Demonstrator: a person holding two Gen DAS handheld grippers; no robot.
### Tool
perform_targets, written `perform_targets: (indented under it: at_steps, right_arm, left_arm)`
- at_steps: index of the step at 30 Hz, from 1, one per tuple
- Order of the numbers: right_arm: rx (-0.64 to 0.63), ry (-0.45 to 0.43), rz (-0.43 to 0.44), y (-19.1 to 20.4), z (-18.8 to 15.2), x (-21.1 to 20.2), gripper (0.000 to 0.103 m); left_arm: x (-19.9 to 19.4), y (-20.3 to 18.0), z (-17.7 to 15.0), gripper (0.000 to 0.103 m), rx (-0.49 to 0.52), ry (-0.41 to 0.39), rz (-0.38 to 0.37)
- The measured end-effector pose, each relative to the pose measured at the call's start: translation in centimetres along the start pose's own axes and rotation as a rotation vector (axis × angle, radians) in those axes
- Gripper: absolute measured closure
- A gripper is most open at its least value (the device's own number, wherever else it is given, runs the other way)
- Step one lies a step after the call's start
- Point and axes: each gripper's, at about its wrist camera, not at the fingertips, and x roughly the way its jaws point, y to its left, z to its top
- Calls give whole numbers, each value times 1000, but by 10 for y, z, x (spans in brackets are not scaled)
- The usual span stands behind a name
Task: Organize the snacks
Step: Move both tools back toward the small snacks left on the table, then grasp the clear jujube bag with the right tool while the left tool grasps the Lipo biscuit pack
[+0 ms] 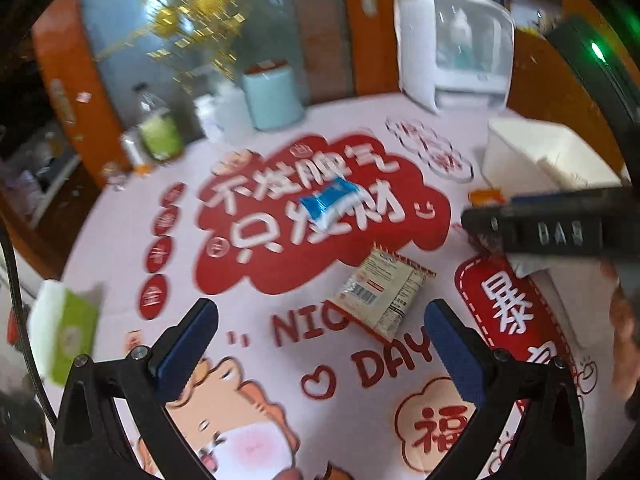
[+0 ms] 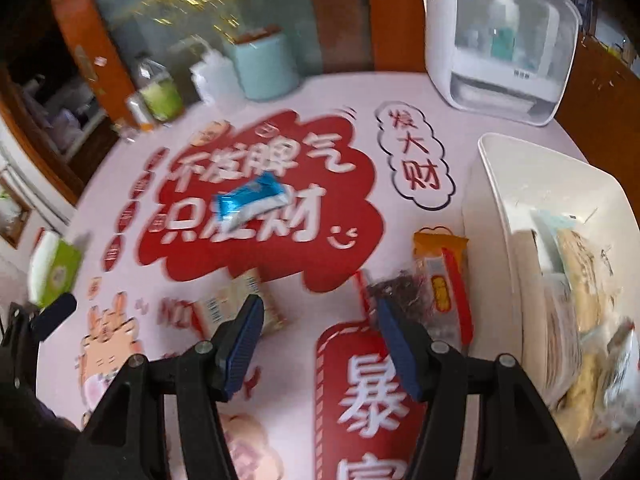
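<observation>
A beige snack packet lies face down on the printed tablecloth, just beyond my left gripper, which is open and holds nothing. Farther out on the red cloud print lies a blue packet. My right gripper is open over the cloth, with nothing between its blue pads. Past its left finger I see the beige packet. A dark red packet and an orange packet lie beside its right finger. The white bin at the right holds several snack packs.
A white appliance with a clear lid stands at the back right. A light blue canister, a white bottle and a green-labelled bottle line the back. A green tissue box sits at the left table edge.
</observation>
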Motion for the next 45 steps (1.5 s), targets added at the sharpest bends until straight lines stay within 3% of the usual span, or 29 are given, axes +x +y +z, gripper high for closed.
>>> perform_targets:
  at_steps: [4, 6, 8, 10, 14, 20, 30, 35, 41, 45]
  right_arm:
    - [14, -12, -28, -10, 12, 19, 43]
    - [32, -44, -14, -15, 11, 26, 43]
    - [29, -92, -56, -16, 7, 29, 43]
    - [9, -116, -46, -17, 7, 31, 43]
    - [-85, -171, -184, -13, 7, 29, 43]
    - [-159, -186, -221, -21, 5, 27, 43]
    - [-292, -121, -159, -44, -3, 25, 43]
    - [-382, -73, -27, -42, -13, 25, 43]
    - [-490, -25, -1, -20, -23, 35, 43]
    - [-493, 22, -26, -19, -24, 49, 43]
  left_arm:
    - [36, -4, 5, 1, -2, 66, -61]
    - [48, -7, 5, 1, -4, 79, -79]
    - [57, -10, 5, 1, 0, 95, -92]
    - [63, -15, 5, 1, 12, 105, -93]
    - [69, -27, 6, 1, 57, 105, -82]
    - [80, -38, 11, 1, 112, 124, -63]
    - [97, -40, 18, 1, 169, 183, -64]
    - [103, -43, 18, 8, 194, 205, -75]
    - [106, -40, 21, 9, 187, 233, -108]
    - [108, -38, 21, 9, 179, 242, -125]
